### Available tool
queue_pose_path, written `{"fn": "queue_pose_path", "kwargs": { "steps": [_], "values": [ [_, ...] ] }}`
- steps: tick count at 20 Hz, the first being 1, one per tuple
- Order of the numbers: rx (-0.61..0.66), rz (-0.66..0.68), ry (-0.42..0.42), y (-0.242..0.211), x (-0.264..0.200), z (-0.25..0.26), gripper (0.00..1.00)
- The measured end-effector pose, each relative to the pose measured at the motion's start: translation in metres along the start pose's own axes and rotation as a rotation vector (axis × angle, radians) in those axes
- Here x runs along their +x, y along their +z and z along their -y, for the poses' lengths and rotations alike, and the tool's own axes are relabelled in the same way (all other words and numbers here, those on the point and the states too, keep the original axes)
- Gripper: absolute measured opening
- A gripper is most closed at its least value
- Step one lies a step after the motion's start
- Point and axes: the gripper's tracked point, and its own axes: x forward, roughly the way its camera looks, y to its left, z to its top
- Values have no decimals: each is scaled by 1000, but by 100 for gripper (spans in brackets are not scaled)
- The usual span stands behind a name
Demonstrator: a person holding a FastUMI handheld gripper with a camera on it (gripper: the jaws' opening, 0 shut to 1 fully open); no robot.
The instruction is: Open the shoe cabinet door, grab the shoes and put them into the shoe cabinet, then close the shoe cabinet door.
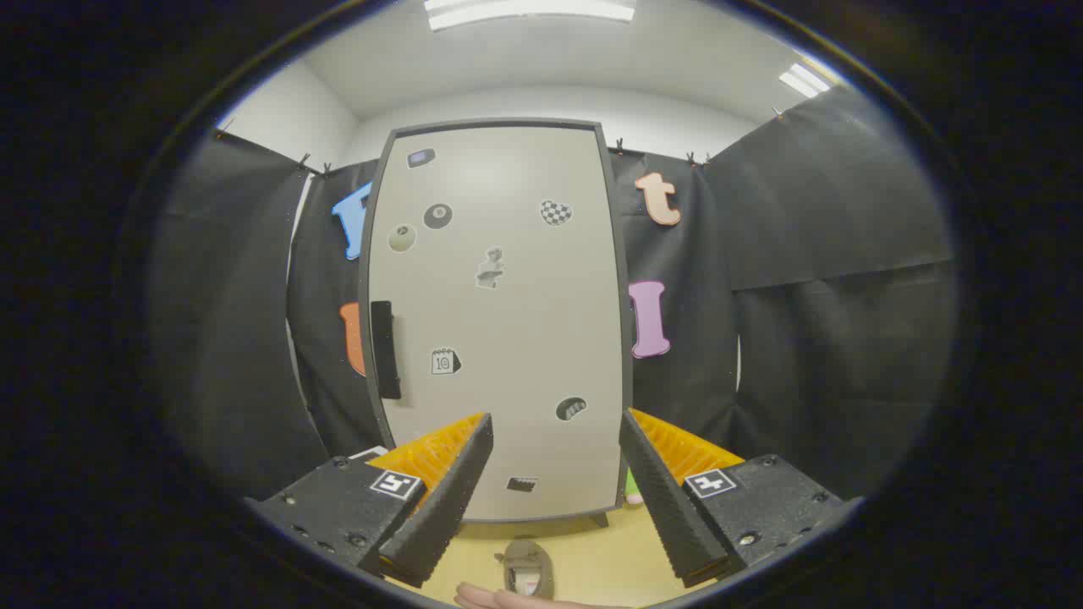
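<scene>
Shoe cabinet, one, upright, standing on a yellowish wooden floor against the booth's black cloth wall; door closed, flat pale-grey panel in a dark frame with rounded corners, matt finish, scattered with small stickers. Handle: slim black vertical bar at the door's left edge, about mid-height, so the hinge is judged to lie along the right edge. Short dark foot visible under the cabinet's bottom right corner, with a small green and pink item just beside it, too little showing to name. Gripper: two fingers spread wide, nothing between them, both well short of the door and aimed at its lower half; black ribbed pads on the inner faces, orange ridged plastic behind, black blocks with square markers at the base. Shoe: one seen, grey-brown, soft-looking, rounded toe, lying on the floor in front of the cabinet and below the gap between the fingers; a second cannot be made out. Hand: a person's, partly seen at the floor's near edge, just beside the shoe. Step in hand, as judged: the first, opening the door, not yet begun. Next move calls for swinging the fingers up and left to the handle, closing on the bar and pulling outward
</scene>
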Motion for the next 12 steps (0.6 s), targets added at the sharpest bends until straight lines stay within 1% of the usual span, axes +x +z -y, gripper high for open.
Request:
{"fn": "queue_pose_path", "kwargs": {
  "steps": [6,12],
  "values": [
    [-10,9,27,4,-8,-10,98],
    [-21,9,37,1,-7,-19,98]
  ]
}}
